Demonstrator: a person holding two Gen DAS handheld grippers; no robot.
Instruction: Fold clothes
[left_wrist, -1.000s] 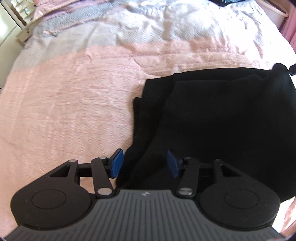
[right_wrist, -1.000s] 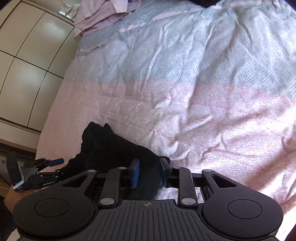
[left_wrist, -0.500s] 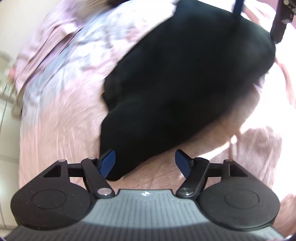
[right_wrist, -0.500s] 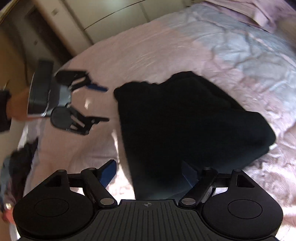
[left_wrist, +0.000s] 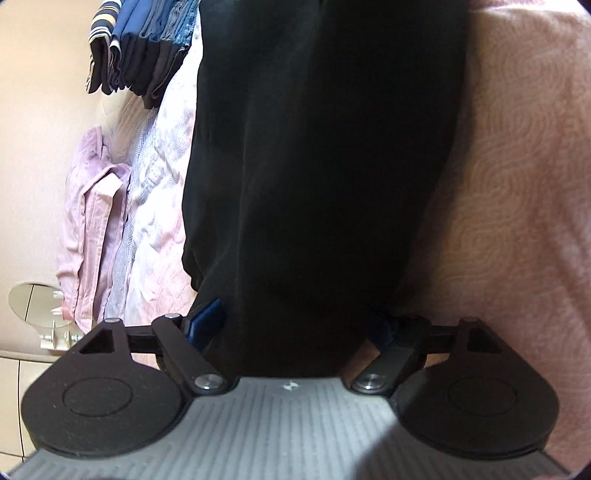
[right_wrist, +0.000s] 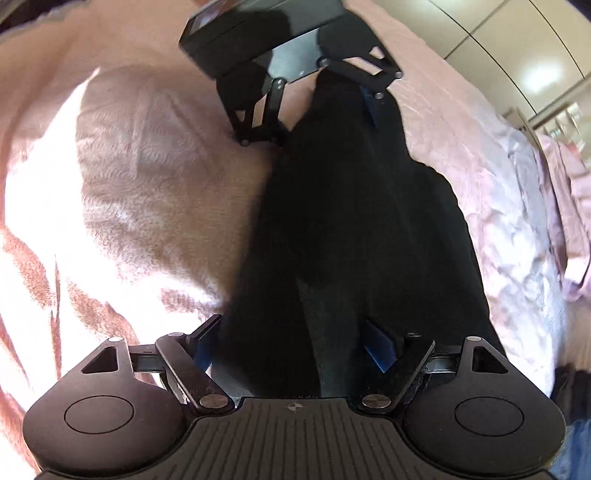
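Observation:
A folded black garment (left_wrist: 325, 166) lies on the pink bedspread (left_wrist: 517, 184). In the left wrist view my left gripper (left_wrist: 295, 328) is open, its blue fingertips (left_wrist: 207, 321) straddling one end of the garment. In the right wrist view my right gripper (right_wrist: 291, 343) is open too, its fingertips (right_wrist: 376, 347) on either side of the opposite end of the garment (right_wrist: 354, 229). The left gripper also shows in the right wrist view (right_wrist: 328, 107), at the far end of the cloth, facing me.
A stack of folded clothes (left_wrist: 140, 48) in blue, dark and striped fabric sits beyond the garment. A pink shirt (left_wrist: 92, 221) lies at the bed's edge. A round mirror (left_wrist: 33, 302) stands near it. Wardrobe doors (right_wrist: 517, 55) stand behind the bed.
Both grippers have swung around and come down at opposite ends of the black garment, jaws wide and straddling it. The right gripper was shut on the cloth a second ago and has opened.

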